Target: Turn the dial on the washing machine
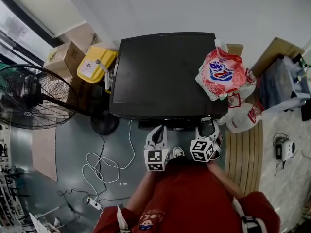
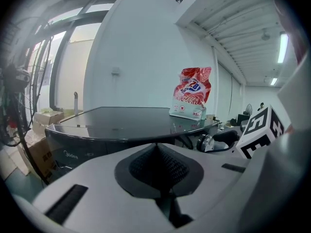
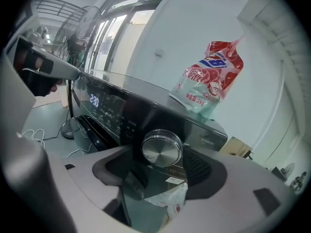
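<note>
Jaws together on nothing, the left gripper point(image 1: 158, 131) hovers just off the front of the black washing machine point(image 1: 165, 72). Right of it, the right gripper point(image 1: 208, 129) holds its jaws wide either side of the chrome dial point(image 3: 162, 148) on the control panel point(image 3: 112, 106), not pinching it. That dial looks stiff, smooth, probably slippery; I'd clamp its rim squarely, on opposite sides.

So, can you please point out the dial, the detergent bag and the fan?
dial point(image 3: 162, 148): right gripper view, centre of its metal face.
detergent bag point(image 1: 221, 74): head view, the blue logo on its front.
fan point(image 1: 30, 97): head view, the middle of its wire guard.
</note>
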